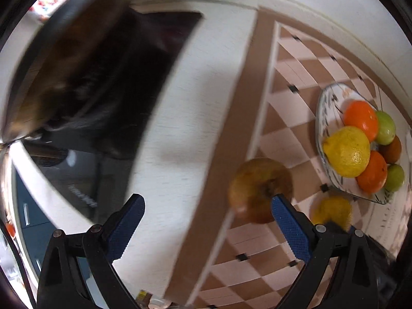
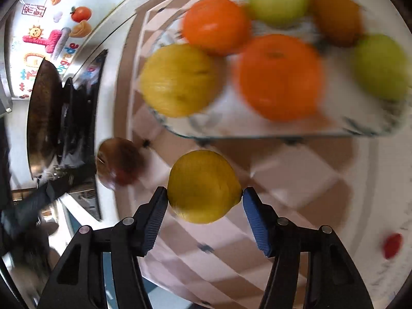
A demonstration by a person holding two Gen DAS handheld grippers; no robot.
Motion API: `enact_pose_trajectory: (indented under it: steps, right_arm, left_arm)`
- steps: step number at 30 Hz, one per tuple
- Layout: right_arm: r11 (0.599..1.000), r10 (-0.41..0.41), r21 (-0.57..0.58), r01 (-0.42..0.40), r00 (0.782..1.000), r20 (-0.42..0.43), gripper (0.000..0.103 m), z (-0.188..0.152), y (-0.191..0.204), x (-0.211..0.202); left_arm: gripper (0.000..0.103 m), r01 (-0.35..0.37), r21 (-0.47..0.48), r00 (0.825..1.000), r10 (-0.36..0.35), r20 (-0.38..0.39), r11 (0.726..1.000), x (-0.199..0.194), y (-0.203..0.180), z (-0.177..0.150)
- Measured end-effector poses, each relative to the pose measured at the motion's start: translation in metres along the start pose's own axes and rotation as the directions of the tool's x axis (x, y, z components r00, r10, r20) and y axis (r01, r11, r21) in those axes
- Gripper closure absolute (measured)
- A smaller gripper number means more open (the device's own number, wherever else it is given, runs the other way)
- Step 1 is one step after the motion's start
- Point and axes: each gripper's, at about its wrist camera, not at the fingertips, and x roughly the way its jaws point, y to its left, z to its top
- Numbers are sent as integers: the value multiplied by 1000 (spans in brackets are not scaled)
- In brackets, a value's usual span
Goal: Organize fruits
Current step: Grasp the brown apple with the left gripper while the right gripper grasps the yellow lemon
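Right hand-held gripper [image 2: 204, 202] clasping lemon [image 2: 204, 186], fruit plate [image 2: 257, 128] beyond

Black linkage arms, blue ribbed fingers [image 2: 257, 221], silver rivets

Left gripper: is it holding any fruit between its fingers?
No. The left gripper is wide open with nothing between its fingers; the brownish apple lies beyond its right finger.

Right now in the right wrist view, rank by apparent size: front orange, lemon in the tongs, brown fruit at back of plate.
1. Front orange, largest.
2. Lemon between the right tongs; it is nearer the camera, so true size versus the orange is unsure.
3. Brown fruit, smallest, also farthest.
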Motion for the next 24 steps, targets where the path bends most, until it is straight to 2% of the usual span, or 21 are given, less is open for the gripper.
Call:
enact_pose_trajectory:
  steps: [1,2,6,9,11,14,16,20,24]
  right_arm:
    - [1000,-2,6,2,1000,5,47,-2,-7,-8]
    - [1000,0,18,0,1000,12,49,-5,-19,-20]
    - [999,-37,5,37,999,35,49,-8,-28,-41]
    - [1000,-20,7,20,999,28,48,-6,-31,-39]
    - [1000,9,13,-9,1000,21,47,-1,-29,-31]
    - [998,56,38,-57,998,20,44,6,-25,-17]
    - [998,52,38,-53,999,16,39,12,-21,-9]
    - [1000,20,12,-20,1000,-19,38,24,-15,10]
    - [998,-46,-45,45,999,-17,40,22,-3,11]
  left_arm:
    - [2,16,13,1000,-16,-15,1000,6,-6,3]
    - [1,37,20,999,-36,-18,999,9,-10,4]
    - [2,86,67,996,-84,-35,994,18,-30,11]
    - [3,101,122,994,-96,-45,987,23,-46,10]
    - [17,122,140,992,-116,-48,983,25,-54,9]
    - [43,76,177,997,-74,-18,981,25,-61,6]
    - [43,82,177,997,-79,-21,981,24,-61,4]
    - [44,101,165,995,-100,-17,981,19,-56,-4]
    - [43,114,160,993,-116,3,980,17,-49,-9]
